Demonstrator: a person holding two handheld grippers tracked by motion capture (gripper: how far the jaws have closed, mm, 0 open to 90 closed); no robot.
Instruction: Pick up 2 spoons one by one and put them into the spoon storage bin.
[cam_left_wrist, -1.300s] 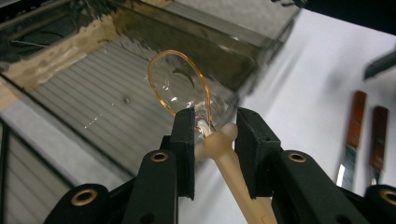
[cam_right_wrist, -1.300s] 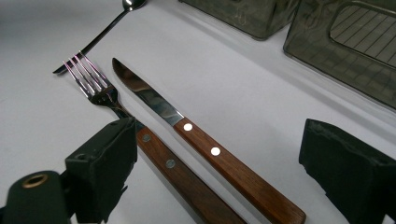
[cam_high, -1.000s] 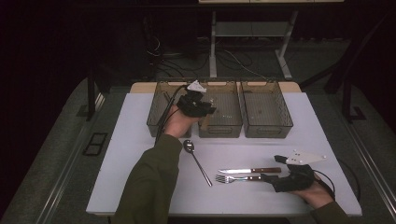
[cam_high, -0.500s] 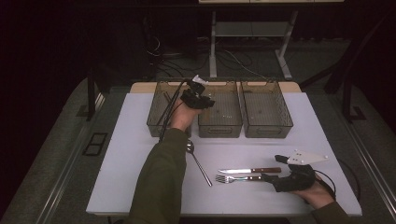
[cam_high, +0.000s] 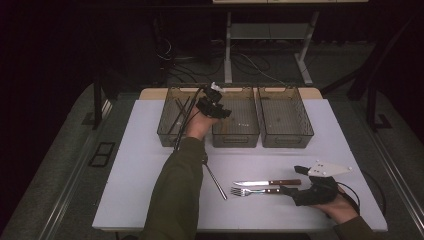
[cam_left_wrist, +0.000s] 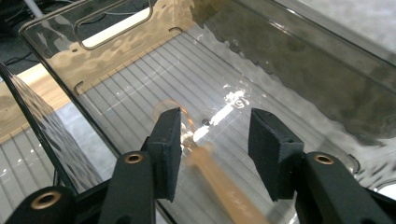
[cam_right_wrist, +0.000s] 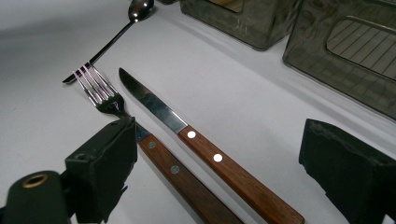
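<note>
1. The left gripper (cam_high: 212, 106) hangs over the near-left corner of the middle bin (cam_high: 235, 141), at 12 o'clock on the table (cam_high: 150, 165), and points down into it. This looks like a drop, not a pick.
2. Its jaws have just been opening and now stand about halfway apart. In the left gripper view a blurred, brown-handled utensil (cam_left_wrist: 219, 182) lies between them with neither pad pressing on it. It seems to be loose and falling to the ribbed bin floor.
3. Sorting is the likely reason for the three bins. The left bin (cam_high: 167, 135) already holds dark sticks, and the right bin (cam_high: 287, 142) looks bare.
4. The right gripper (cam_high: 292, 180) rests on the table at 5 o'clock with its jaws wide apart and gripping nothing. The handles of the knife (cam_high: 267, 183) and fork (cam_high: 255, 191) lie between the pads, and the fork handle is just beside one pad. It appears to be lined up for the next pick.
5. The spoon (cam_high: 216, 182) lies at 6 o'clock, partly under the left sleeve, waiting its turn.
</note>
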